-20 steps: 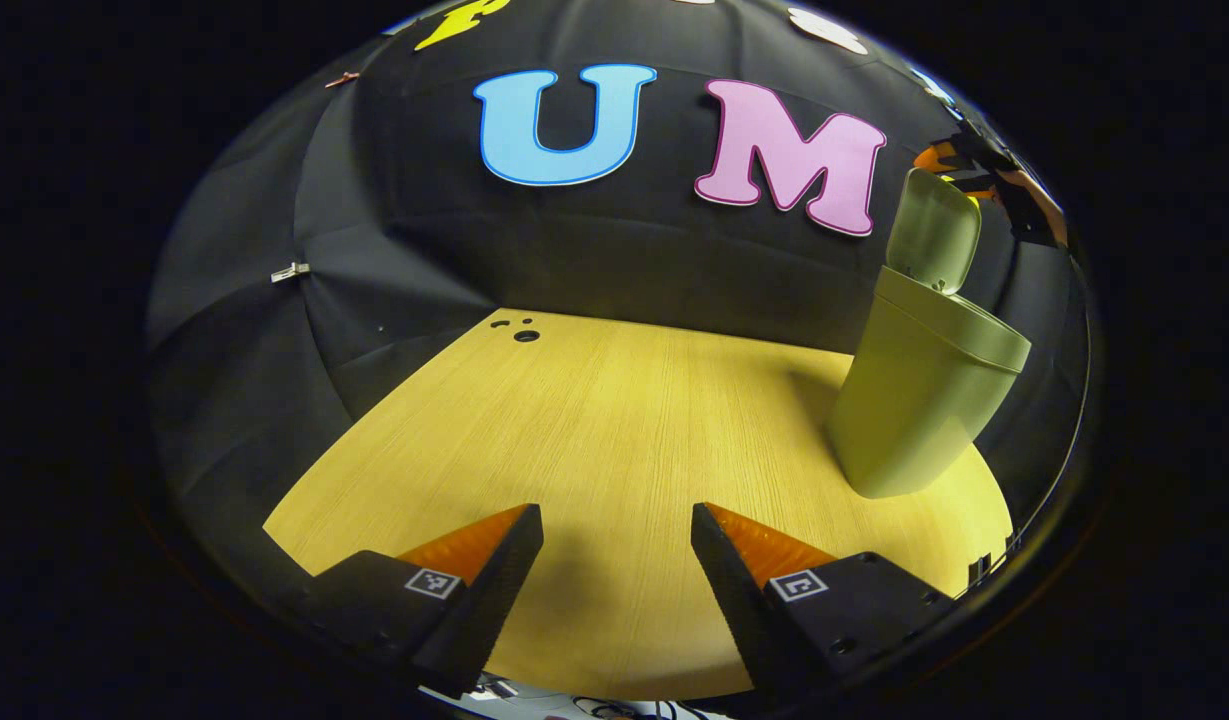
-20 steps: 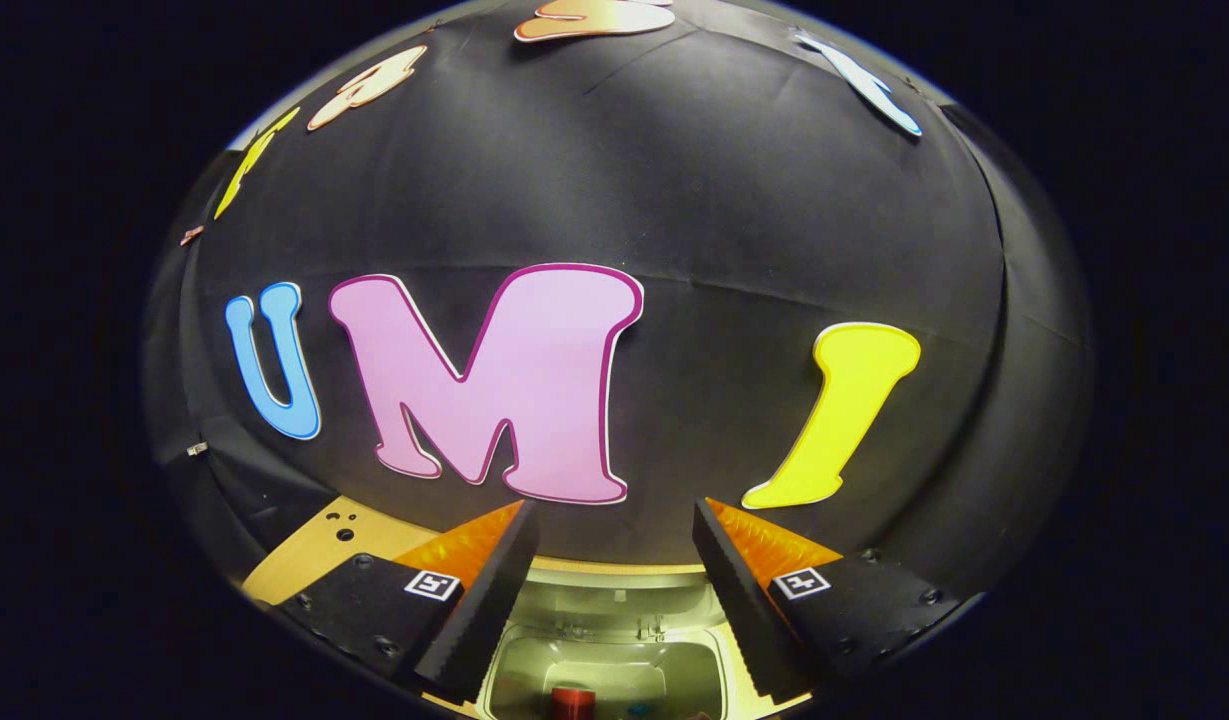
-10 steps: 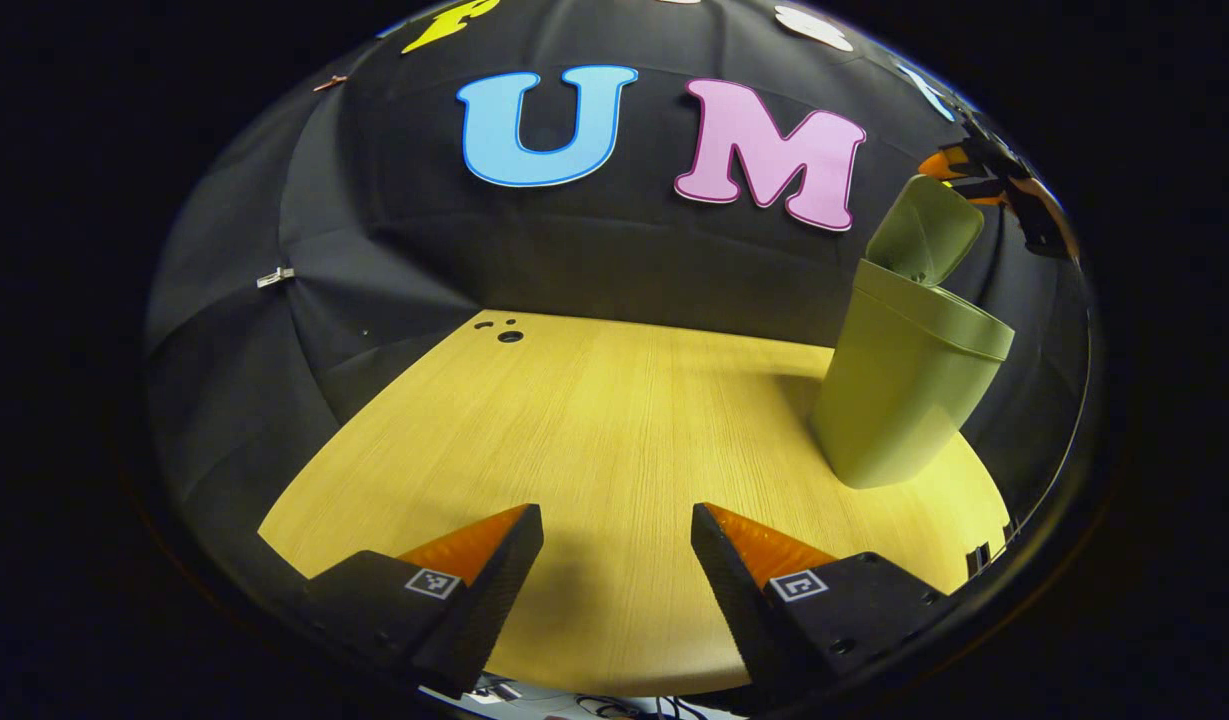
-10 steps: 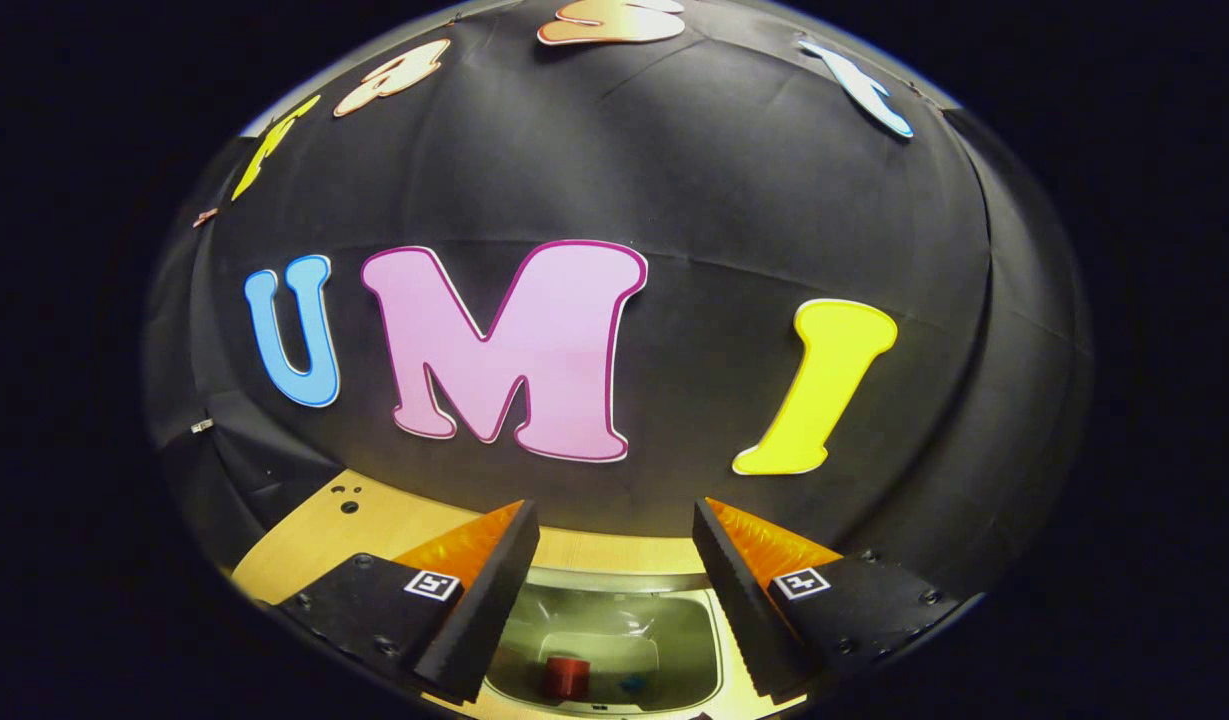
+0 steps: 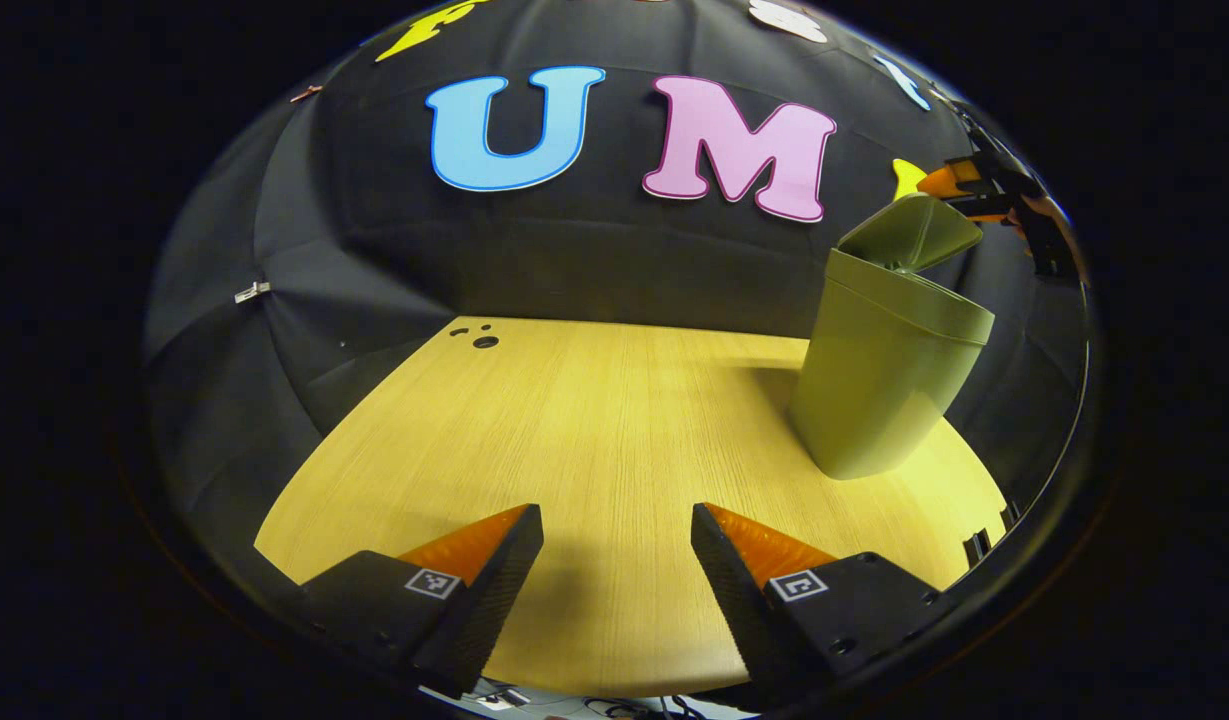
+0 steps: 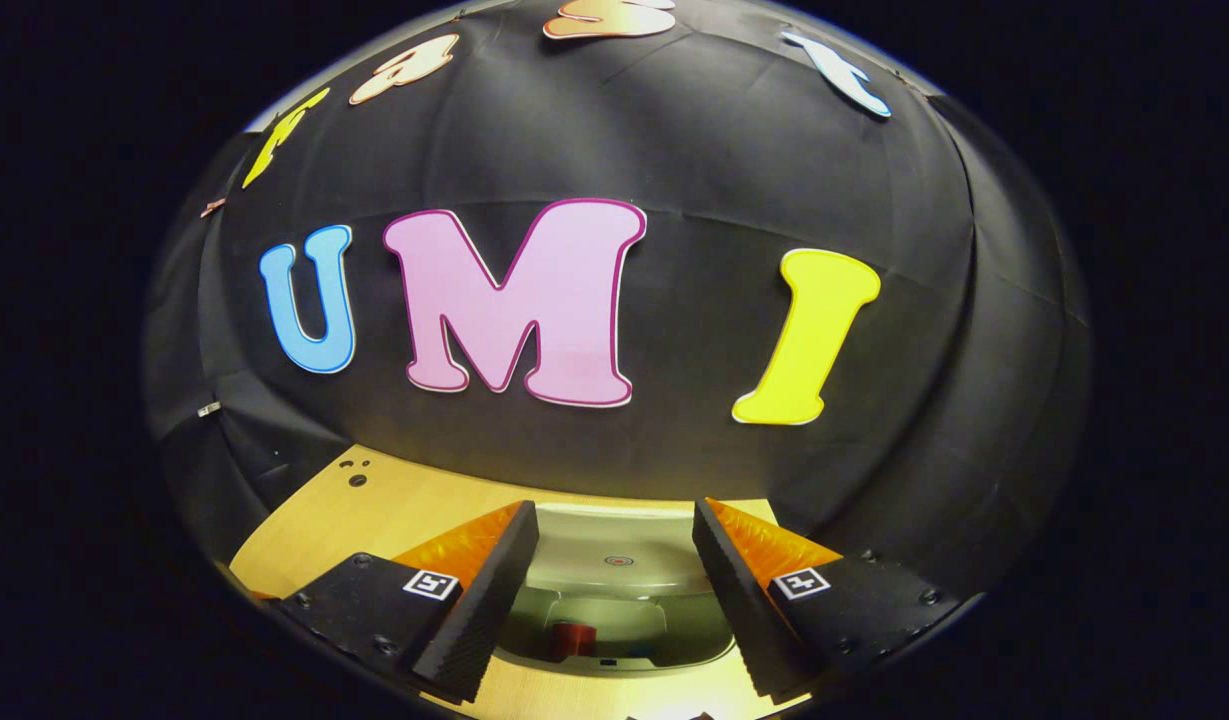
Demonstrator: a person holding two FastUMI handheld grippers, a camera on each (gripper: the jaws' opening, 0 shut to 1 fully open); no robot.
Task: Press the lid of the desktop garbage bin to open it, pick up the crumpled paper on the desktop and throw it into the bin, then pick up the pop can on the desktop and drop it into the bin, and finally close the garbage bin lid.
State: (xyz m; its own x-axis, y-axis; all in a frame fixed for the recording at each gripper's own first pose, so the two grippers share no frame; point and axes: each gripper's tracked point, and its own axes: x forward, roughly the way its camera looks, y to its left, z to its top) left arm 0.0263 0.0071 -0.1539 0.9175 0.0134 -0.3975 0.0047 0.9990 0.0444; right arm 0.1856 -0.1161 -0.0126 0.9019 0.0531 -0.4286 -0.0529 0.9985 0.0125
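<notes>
The green bin (image 5: 889, 380) stands on the right of the wooden table (image 5: 594, 420) in the left gripper view. Its lid (image 5: 912, 232) is tilted about halfway down over the opening. My right gripper (image 5: 964, 188) is at the lid's top edge there. In the right gripper view the lid (image 6: 619, 552) slopes between and under the fingers of my right gripper (image 6: 614, 565), which is open. Below the lid, the red pop can (image 6: 572, 637) lies inside the bin (image 6: 614, 665). My left gripper (image 5: 617, 560) hovers open over bare table, well left of the bin.
A few small dark holes (image 5: 484, 341) mark the table's far left corner. The black booth wall closes off the back and sides. The table's near edge (image 5: 594, 690) runs just below my left fingers.
The lid has swung from nearly upright to about halfway down, with my right gripper moving forward over it. The left gripper view has turned slightly, so the bin sits further left.
</notes>
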